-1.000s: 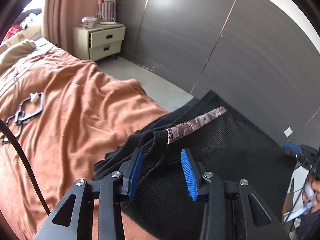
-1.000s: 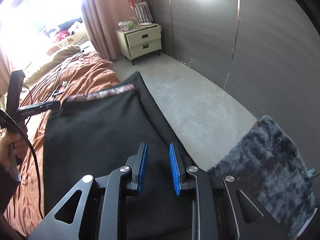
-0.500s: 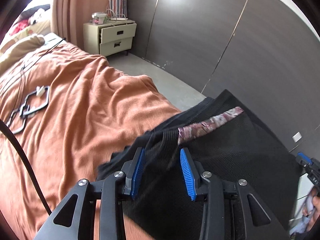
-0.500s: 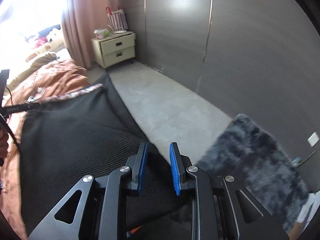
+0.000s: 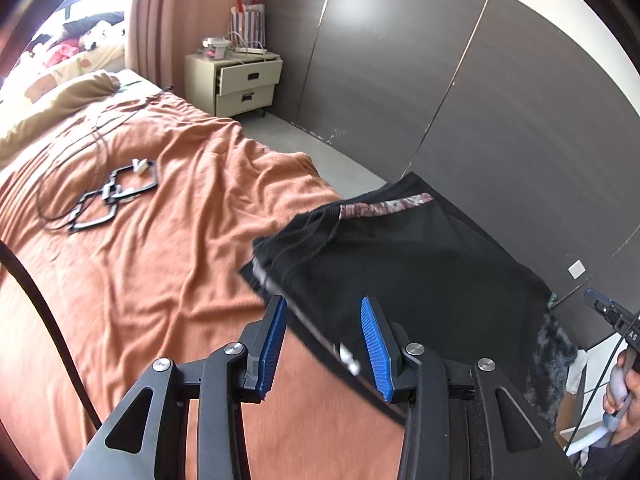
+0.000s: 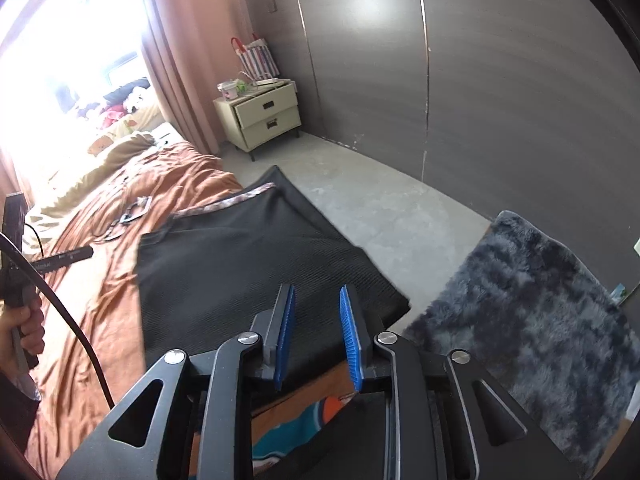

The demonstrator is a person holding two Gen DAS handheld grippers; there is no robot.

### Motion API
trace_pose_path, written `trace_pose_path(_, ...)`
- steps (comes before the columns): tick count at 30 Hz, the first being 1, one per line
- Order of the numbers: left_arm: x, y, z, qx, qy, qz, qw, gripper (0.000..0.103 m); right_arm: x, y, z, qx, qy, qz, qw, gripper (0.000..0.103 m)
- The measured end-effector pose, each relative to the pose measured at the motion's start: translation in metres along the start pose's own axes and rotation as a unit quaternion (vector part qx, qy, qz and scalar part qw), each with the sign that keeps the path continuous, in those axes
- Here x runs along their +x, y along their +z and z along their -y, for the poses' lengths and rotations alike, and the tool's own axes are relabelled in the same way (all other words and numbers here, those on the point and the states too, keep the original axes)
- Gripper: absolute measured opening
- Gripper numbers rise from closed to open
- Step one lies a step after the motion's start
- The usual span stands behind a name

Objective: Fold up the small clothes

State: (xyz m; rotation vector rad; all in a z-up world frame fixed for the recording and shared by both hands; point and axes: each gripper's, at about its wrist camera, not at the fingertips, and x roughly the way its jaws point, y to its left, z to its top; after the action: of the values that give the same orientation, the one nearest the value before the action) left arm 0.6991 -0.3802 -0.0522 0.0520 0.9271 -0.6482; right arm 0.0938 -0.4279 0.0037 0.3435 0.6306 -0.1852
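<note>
Moved since earlier frame: both tools drawn back from the black garment (image 5: 420, 264), jaws opening. Left tool (image 5: 324, 340): open, cloth edge and drawstring tip between the pads, unpressed. Right tool (image 6: 318, 334): open, hem released. Garment: flat at the bed (image 5: 132, 264) edge, patterned waistband (image 5: 384, 205) far side. Step (judged): one fold laid, release. Next: regrip an edge for a second fold.

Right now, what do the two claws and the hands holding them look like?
Both the left claw and right claw have black angular linkage arms with silver pivot screws and ribbed blue pads. A black cable trails from the left handle. Dark sleeve cuffs show at both wrists.
</note>
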Motion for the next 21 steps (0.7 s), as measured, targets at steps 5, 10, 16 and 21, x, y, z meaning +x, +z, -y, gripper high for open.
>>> trace_pose_path(5,-0.057,-0.025,0.001,-0.004,0.004,0.020,0.9998,0.065,-0.045,-0.012,-0.018,-0.018,0.017,0.014,1.000,0.075)
trace_pose_path(10,-0.118,-0.053,0.000,-0.002,0.016,0.059,0.9981,0.094,-0.081,-0.031,-0.031,-0.027,0.024,0.017,0.999,0.089)
trace_pose_path(16,-0.181,-0.085,-0.006,-0.013,0.018,0.084,0.9962,0.101,-0.124,-0.055,-0.041,-0.018,0.033,0.037,0.999,0.103)
trace_pose_path(21,-0.231,-0.116,-0.005,-0.009,0.029,0.113,0.9931,0.103,-0.157,-0.078,-0.055,-0.020,0.032,0.050,0.998,0.103)
